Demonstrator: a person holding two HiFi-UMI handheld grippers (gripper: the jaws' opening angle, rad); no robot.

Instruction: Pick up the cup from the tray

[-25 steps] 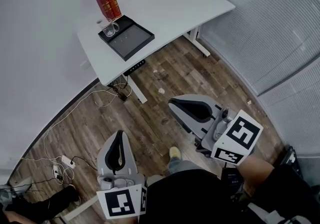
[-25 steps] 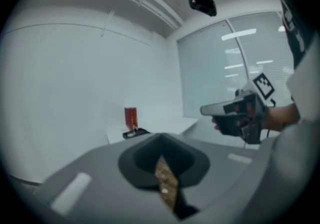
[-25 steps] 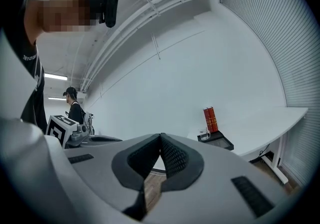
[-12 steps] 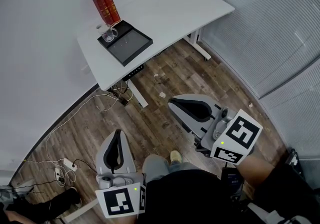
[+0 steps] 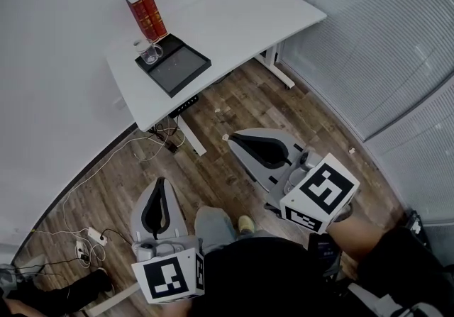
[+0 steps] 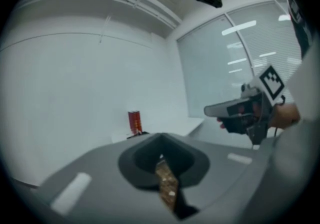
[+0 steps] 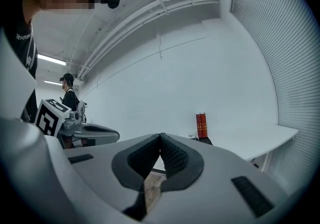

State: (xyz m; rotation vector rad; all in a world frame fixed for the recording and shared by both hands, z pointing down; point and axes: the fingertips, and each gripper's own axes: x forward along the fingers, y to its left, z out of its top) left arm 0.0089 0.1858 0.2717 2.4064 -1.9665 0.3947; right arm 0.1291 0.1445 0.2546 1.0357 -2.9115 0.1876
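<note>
A clear glass cup (image 5: 150, 53) stands at the far corner of a black tray (image 5: 177, 69) on the white desk (image 5: 234, 21), beside two red books (image 5: 145, 13). Both grippers hang over the wooden floor, well short of the desk. My left gripper (image 5: 161, 183) is shut and empty, low at the left. My right gripper (image 5: 230, 137) is to its right, pads together, with nothing in it. In the right gripper view the books (image 7: 201, 125) and the tray (image 7: 204, 141) are small and far beyond the jaws. In the left gripper view only the books (image 6: 134, 122) show clearly.
Cables and a power strip (image 5: 92, 236) lie on the wooden floor at the left. Window blinds (image 5: 397, 39) close off the right side. The desk's legs (image 5: 186, 137) stand between me and the tray. Another person (image 7: 67, 92) stands far off in the right gripper view.
The desk and tray have shifted a little up and left in the head view. The right gripper has rolled slightly and slid left. A leg and foot have come forward below.
</note>
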